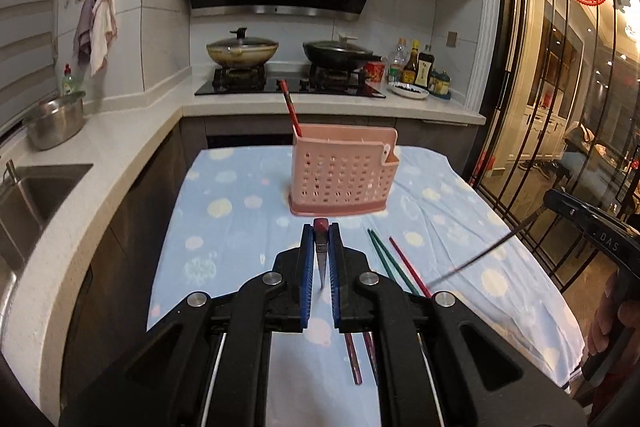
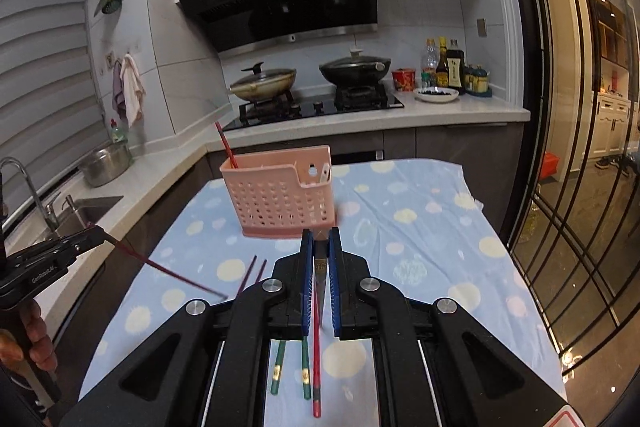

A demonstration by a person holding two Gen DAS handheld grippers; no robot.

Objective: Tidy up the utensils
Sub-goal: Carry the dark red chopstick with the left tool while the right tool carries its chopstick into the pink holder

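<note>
A pink perforated utensil holder (image 1: 341,171) (image 2: 280,197) stands on the blue dotted cloth, with one red chopstick (image 1: 291,109) (image 2: 226,145) upright in its left end. My left gripper (image 1: 321,233) is shut on a dark red chopstick (image 1: 321,255), held above the cloth just in front of the holder. My right gripper (image 2: 321,239) is shut on another chopstick (image 2: 320,275), also in front of the holder. Green chopsticks (image 1: 384,259) (image 2: 278,367) and a red chopstick (image 1: 408,267) (image 2: 317,359) lie on the cloth below the grippers.
The cloth-covered table (image 1: 224,227) (image 2: 420,227) sits in front of a counter with a stove, two lidded pans (image 1: 242,51) and bottles (image 1: 416,67). A sink (image 1: 28,195) and steel pot (image 1: 56,121) are left. A glass door (image 1: 560,107) is right.
</note>
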